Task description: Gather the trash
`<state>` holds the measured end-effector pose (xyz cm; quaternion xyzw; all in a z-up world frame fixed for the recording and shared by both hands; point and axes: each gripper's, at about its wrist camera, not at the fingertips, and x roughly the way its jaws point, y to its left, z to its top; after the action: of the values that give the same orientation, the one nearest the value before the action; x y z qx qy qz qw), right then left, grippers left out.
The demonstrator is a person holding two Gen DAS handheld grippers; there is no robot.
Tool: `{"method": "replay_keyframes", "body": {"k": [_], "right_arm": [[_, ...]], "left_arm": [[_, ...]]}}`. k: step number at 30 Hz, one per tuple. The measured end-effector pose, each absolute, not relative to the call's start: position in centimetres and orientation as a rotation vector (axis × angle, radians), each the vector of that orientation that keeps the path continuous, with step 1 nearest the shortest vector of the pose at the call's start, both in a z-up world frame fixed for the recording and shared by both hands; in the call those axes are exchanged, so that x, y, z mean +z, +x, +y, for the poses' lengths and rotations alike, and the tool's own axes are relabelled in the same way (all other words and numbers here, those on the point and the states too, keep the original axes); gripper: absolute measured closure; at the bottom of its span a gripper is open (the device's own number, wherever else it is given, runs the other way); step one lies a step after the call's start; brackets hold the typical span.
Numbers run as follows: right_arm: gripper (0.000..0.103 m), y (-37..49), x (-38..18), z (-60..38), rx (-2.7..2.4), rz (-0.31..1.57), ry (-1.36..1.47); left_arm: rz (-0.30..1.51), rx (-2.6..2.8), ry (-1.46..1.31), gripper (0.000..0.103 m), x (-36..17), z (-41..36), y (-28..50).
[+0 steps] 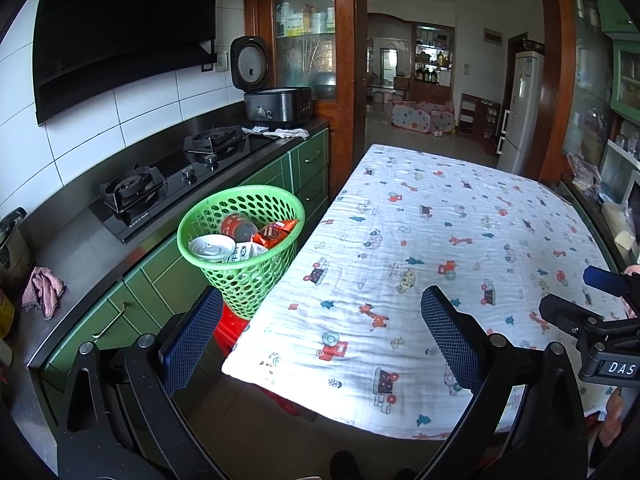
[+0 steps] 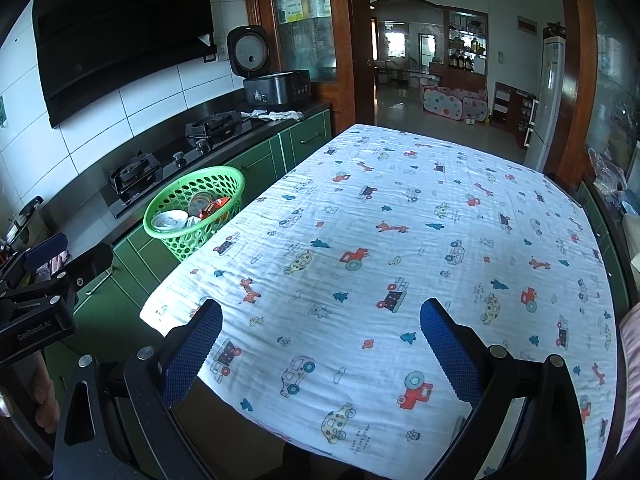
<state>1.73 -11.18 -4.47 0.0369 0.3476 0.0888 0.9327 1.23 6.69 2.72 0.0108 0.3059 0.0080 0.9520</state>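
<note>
Kitchen light falls on a counter [image 2: 400,240] draped in a white cloth printed with cars and giraffes, and no trash shows anywhere on it. What has been collected sits in the green basket [image 1: 244,240] just off the counter's left edge, raised on something red so its rim stands about level with the cloth, handy for dropping things in: a can [image 1: 212,247], a red wrapper [image 1: 276,233] and other scraps I cannot name. The left hand-held gripper [image 1: 322,336] hangs released over the near corner, nothing between its blue pads (the right hand-held gripper [image 2: 320,340] likewise, spread and empty). Open cloth lies ahead of both; the stove [image 1: 160,184] crowds the basket's far side, so I judge the job nearly done
</note>
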Motion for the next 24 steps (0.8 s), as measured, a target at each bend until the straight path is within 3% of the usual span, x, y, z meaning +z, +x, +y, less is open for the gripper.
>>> {"method": "replay_keyframes", "body": {"k": [24], "right_arm": [[0.007,1.65,-4.5,-11.17,0.177,0.716,0.072]], "left_arm": [[0.633,-0.003,0.013,0.005,2.68,6.67,1.48]]}}
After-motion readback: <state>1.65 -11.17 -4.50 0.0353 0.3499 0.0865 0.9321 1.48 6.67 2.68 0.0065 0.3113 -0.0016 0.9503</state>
